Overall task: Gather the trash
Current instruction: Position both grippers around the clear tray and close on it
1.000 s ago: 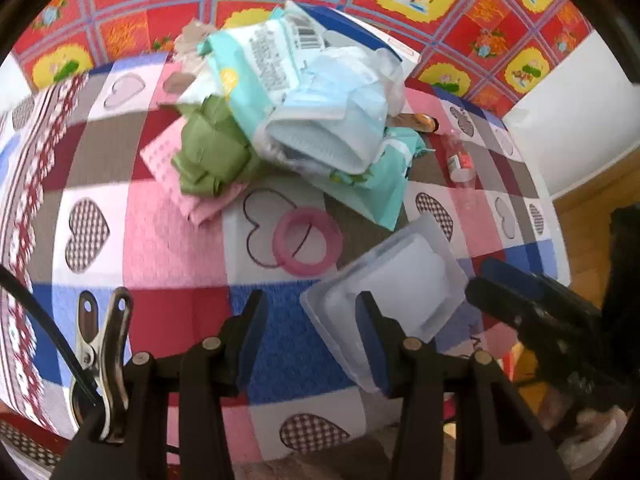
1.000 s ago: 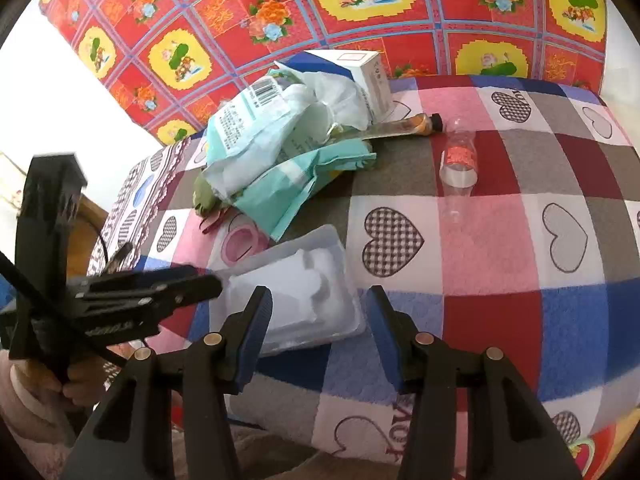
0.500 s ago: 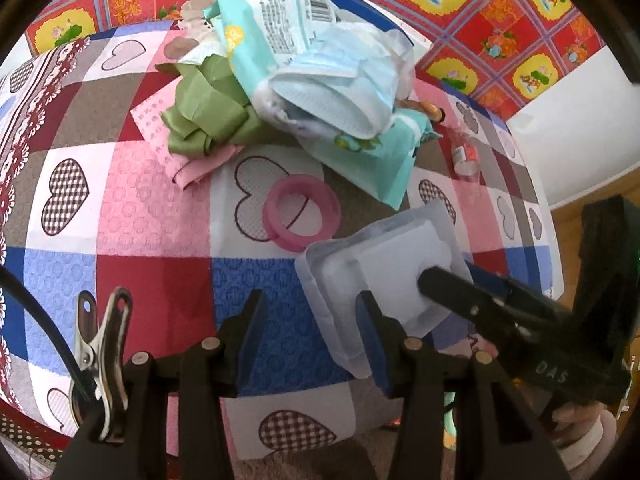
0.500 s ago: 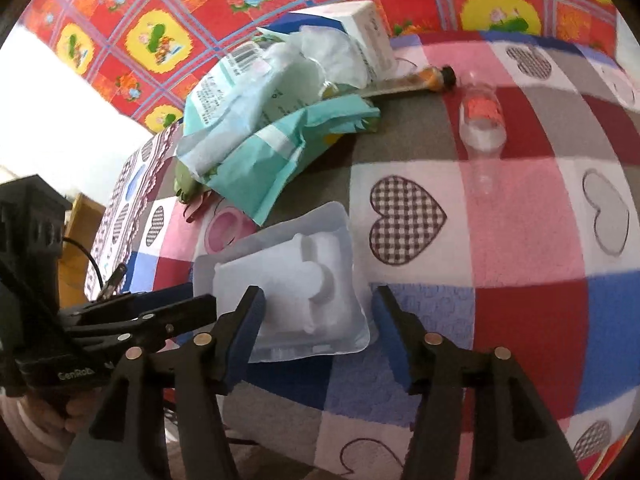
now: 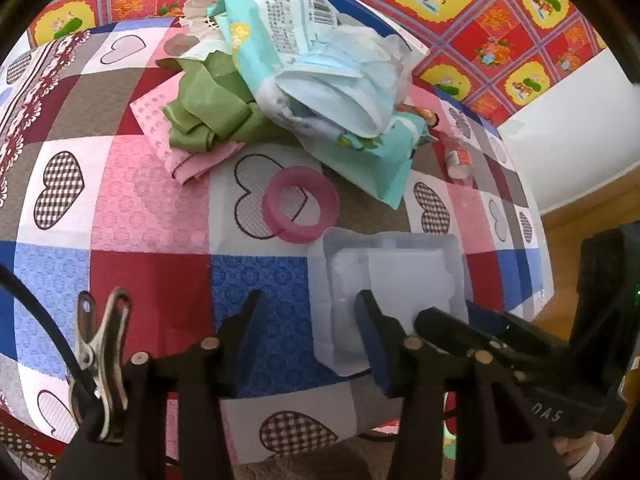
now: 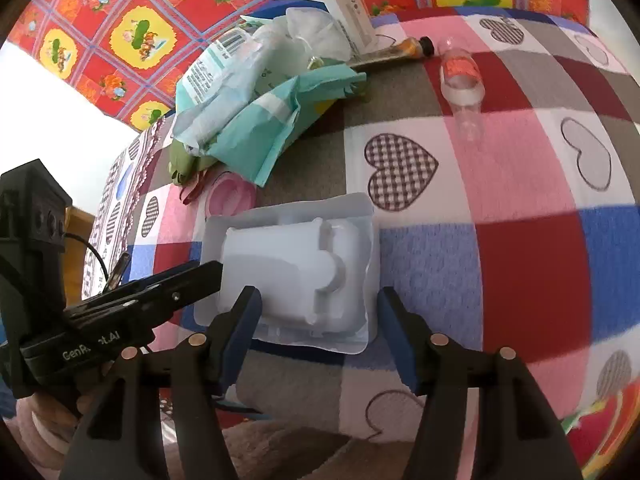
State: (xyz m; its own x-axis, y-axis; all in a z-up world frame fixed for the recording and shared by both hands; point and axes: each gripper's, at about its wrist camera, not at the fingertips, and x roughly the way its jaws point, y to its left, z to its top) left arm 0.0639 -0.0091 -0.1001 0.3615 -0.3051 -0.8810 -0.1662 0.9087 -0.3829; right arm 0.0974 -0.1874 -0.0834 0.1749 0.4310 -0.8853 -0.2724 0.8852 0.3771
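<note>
Right tool [image 6: 318, 330] gapes wide around the flat-lying plastic tray [image 6: 296, 268], long axis running crosswise.

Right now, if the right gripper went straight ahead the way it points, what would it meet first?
Most likely the clear plastic blister tray: it lies directly between the open fingers of the right gripper, its near edge already between them. Depth is uncertain, so it may pass just above the tray.

Translucent glossy plastic tray [image 6: 296, 264], matt textured cloth tablecloth [image 6: 520, 184], crinkly shiny plastic wrappers [image 5: 316, 68], metal clip [image 5: 100, 356].
</note>
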